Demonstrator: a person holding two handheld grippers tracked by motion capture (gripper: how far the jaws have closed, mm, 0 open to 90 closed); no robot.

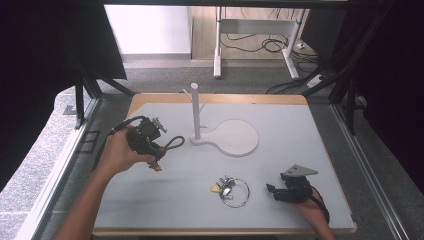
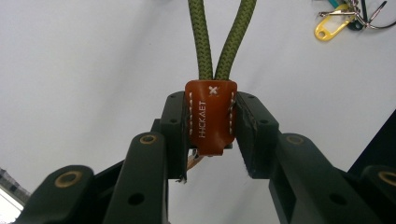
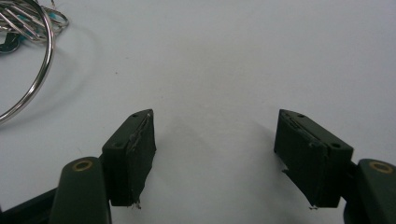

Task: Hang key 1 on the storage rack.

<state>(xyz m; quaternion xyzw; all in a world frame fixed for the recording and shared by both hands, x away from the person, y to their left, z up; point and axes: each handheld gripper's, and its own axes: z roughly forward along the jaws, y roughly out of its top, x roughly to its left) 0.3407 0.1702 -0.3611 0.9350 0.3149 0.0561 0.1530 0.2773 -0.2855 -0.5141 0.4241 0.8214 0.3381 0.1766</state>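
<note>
Left gripper [image 2: 211, 123]: black two-jaw tool, jaws clamped on the orange stitched leather tab [image 2: 210, 116] of an olive-green braided cord loop [image 2: 223, 37]; in the high view it is raised over the left part of the table [image 1: 141, 137], held by the left hand [image 1: 120, 150].
Cord loop, position: in the high view the loop [image 1: 173, 143] sticks out to the right of the left gripper, left of the stand; whether it touches the table cannot be told.
Tab lettering: white print shows in the left gripper view; too small to make out from above.
Right gripper [image 3: 215, 154]: black jaws spread wide apart, nothing between them, low over bare table; in the high view it sits at the near right [image 1: 287, 190] with a grey three-cornered plate [image 1: 298, 171] on top.
Right hand [image 1: 312, 207]: largely cut off by the near edge.
Silver key ring with keys and yellow tag [image 1: 231, 190]: lies on the table near centre, just left of the right gripper; the ring is cut off at the left edge of the right gripper view [image 3: 28, 70]; the yellow tag [image 2: 329, 28] shows at the top right of the left gripper view.
White peg stand on a round flat base [image 1: 196, 112]: upright, centre far on the table.
Grey table top with wooden edge [image 1: 300, 130]: its surroundings are dark and hard to make out.
</note>
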